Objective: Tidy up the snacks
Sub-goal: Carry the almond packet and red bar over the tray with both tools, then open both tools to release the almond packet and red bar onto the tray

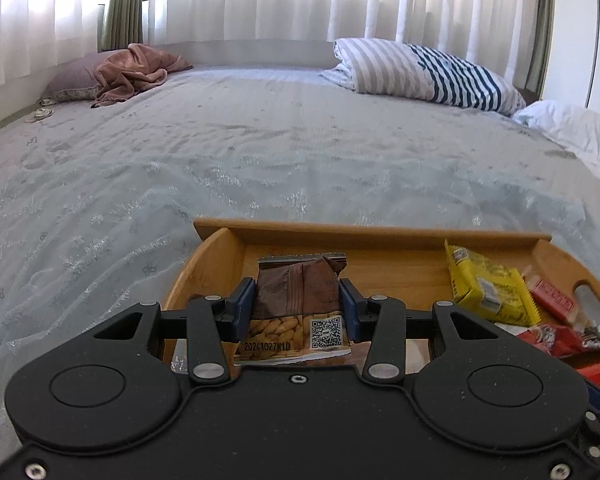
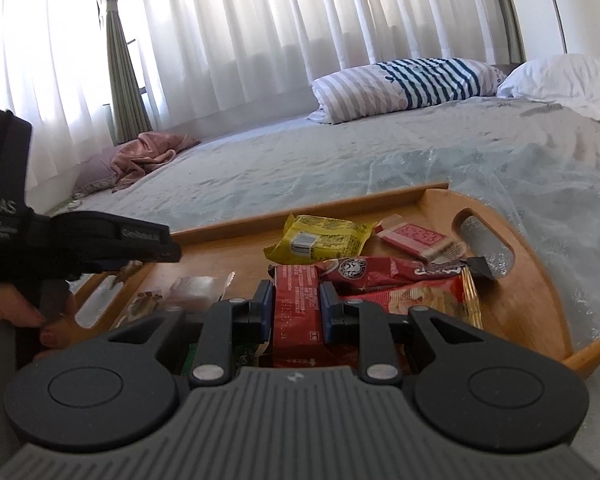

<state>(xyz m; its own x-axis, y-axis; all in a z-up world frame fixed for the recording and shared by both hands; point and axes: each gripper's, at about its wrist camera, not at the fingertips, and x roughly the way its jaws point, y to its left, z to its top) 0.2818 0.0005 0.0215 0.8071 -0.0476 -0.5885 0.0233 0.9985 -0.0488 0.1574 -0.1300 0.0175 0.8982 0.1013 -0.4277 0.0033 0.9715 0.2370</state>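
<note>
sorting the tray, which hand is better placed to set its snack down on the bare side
Left: the left gripper holds the brown nut packet over bare wooden tray; the right gripper, gripping the red packet, faces the pile.

We look from the left wrist low and close over the wooden tray (image 1: 380, 236), facing 12 o'clock across the bed (image 1: 260, 152). From the right wrist we sit equally near the tray's (image 2: 520, 300) right end, rolled sideways. Both share tray, striped pillow (image 1: 420, 70) and curtains (image 1: 280, 0).

Stamped "20241027K1D" beside a QR code on the brown nut packet (image 1: 298, 312); "DAS" printed in white on the black handheld gripper body (image 2: 4, 208); other print too blurred.
</note>
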